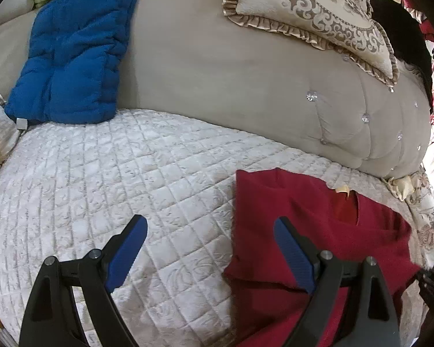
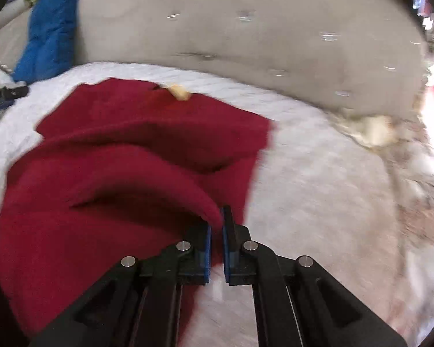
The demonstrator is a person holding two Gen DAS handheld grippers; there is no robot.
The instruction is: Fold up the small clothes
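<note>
1. The left gripper (image 1: 209, 231) is spread wide and grasps nothing; its blue pads (image 1: 127, 256) hang above the quilted white cover (image 1: 107, 179), and its right finger stands in front of the red garment (image 1: 318, 231), though I cannot tell if it touches the cloth.
2. The right gripper (image 2: 217, 225) is clenched on a raised fold of the red garment (image 2: 124, 173); a tongue of red cloth is pinched between its blue pads (image 2: 207, 248).
3. The red garment lies on the quilted cover, to the right of the left gripper and mostly to the left of the right gripper. A pale label (image 1: 342, 189) shows at its neckline, on the side near the beige sofa back (image 1: 217, 72).
4. The left wrist view is sharp and shows a blue padded cushion (image 1: 72, 52) at the far left and an ornate ruffled pillow (image 1: 312, 8) at the upper right, both leaning on the sofa back.
5. The right wrist view is blurred. Only it shows the lifted fold and the grip. At its left edge a dark tool with blue parts (image 2: 3, 98) shows, probably the left gripper.
</note>
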